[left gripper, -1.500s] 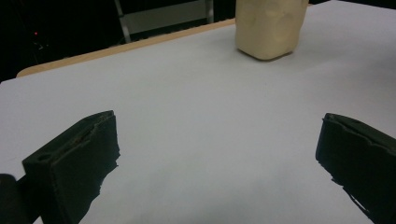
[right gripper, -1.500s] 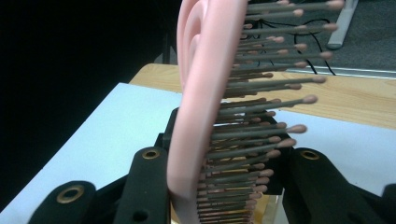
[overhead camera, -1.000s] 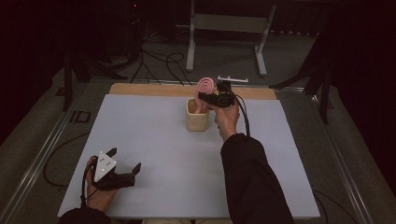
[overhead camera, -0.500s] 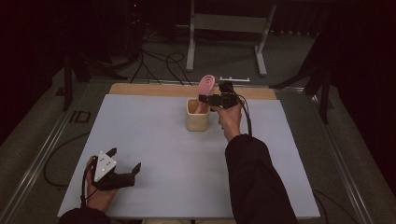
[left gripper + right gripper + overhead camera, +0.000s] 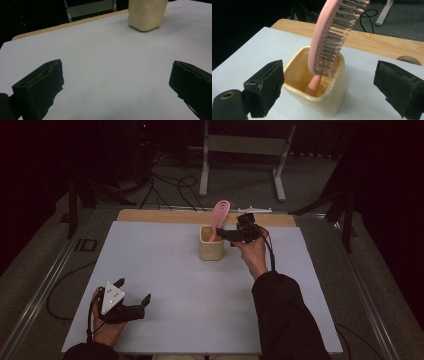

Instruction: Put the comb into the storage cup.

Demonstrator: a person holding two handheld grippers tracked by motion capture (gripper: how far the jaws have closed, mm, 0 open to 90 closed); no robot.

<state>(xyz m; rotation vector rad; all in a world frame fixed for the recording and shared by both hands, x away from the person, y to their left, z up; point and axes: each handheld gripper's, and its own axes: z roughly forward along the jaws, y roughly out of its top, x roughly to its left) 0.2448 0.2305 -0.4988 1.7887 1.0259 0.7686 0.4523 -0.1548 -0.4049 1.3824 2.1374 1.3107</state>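
A pink hairbrush (image 5: 219,215) stands handle-down in a cream square cup (image 5: 211,249) near the table's far middle, its bristled head leaning over the rim. My right gripper (image 5: 223,234) hovers just right of the cup. Its jaws have just been opening and stand wide with nothing pressed between them. In the right gripper view the brush (image 5: 329,42) and cup (image 5: 317,100) sit just ahead of my right gripper (image 5: 332,92). My left gripper (image 5: 132,291) rests open at the near left. Seen from my left gripper (image 5: 117,85), the cup (image 5: 147,15) is far off.
The white tabletop (image 5: 165,270) ends in a wooden strip (image 5: 165,216) at the far edge. A round flat thing (image 5: 409,60) lies on that strip right of the cup. A metal stand (image 5: 240,150) and cables (image 5: 170,185) are on the floor beyond.
My right gripper has opened, let go of the brush and drawn back a little to the right. The brush now stands free in the cup. My left gripper has kept still.
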